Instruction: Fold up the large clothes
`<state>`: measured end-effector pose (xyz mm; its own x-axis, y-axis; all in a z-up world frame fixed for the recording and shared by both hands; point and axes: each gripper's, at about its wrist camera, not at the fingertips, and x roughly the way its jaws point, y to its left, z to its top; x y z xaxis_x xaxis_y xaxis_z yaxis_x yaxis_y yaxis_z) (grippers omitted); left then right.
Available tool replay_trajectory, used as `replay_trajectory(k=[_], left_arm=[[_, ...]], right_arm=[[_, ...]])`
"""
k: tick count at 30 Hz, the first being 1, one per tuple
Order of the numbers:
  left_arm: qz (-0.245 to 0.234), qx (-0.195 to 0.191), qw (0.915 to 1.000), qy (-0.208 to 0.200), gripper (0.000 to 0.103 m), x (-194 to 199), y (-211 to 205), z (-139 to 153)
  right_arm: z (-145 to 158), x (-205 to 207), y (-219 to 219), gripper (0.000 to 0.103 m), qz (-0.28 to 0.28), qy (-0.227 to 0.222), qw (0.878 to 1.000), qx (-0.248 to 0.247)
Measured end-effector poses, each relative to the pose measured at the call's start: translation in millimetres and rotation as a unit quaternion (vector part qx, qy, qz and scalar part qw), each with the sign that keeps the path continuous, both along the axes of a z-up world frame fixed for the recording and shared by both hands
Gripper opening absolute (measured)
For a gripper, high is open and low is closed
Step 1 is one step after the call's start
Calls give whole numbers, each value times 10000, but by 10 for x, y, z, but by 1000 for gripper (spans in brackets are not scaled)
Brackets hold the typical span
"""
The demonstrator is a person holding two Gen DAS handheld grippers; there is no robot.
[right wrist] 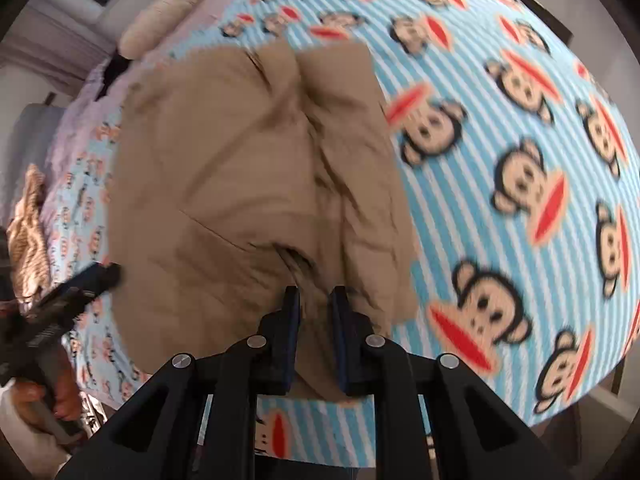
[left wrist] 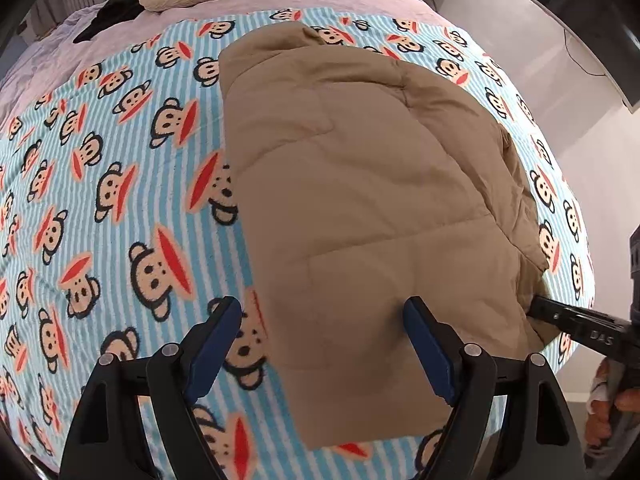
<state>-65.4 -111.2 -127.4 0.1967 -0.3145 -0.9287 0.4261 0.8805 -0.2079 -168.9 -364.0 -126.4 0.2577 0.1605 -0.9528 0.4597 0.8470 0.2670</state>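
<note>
Left wrist view: the tan quilted jacket (left wrist: 360,184) lies folded lengthwise on the monkey-print blanket (left wrist: 120,184) covering the bed. The left hand-held gripper (left wrist: 324,316) hangs above its near edge, jaws wide and empty.

Right wrist view: the right hand-held gripper (right wrist: 314,300) stands narrowly parted astride a fold of jacket fabric; whether the pads press on it cannot be told.

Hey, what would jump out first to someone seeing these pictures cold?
The blue-and-white striped monkey-print blanket covering the bed grabs attention first. A padded tan quilted jacket lies folded in its middle. The left gripper hangs open over the jacket's near edge, while the right gripper has tan fabric between its narrow jaws.
</note>
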Motion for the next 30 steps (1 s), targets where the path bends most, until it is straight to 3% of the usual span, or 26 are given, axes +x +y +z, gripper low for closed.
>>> replay_trajectory(k=[9, 11, 12, 13, 16, 18, 26, 30], left_arm=[[-81, 45, 9999, -67, 83, -76, 293, 103], [-76, 50, 9999, -95, 83, -80, 344, 131], [-67, 40, 9999, -115, 83, -80, 378, 146], [-54, 52, 9999, -128, 83, -76, 402, 151], [23, 146, 9999, -67, 83, -50, 440, 123], [119, 182, 9997, -64, 103, -29, 456, 99], [387, 427, 9983, -106, 103, 92, 350, 112], [535, 491, 9973, -52, 103, 177, 264, 90]], right_arm=[[417, -127, 239, 18, -474, -311, 9968, -557], [512, -147, 304, 30, -522, -372, 9961, -601], [548, -159, 333, 43, -560, -397, 9957, -622], [578, -165, 348, 47, -586, -440, 9953, -637], [642, -134, 403, 47, -511, -492, 9952, -670], [657, -121, 412, 47, -468, -488, 9957, -629], [613, 150, 196, 60, -122, -323, 9985, -424], [546, 322, -27, 77, 59, -248, 9993, -265]])
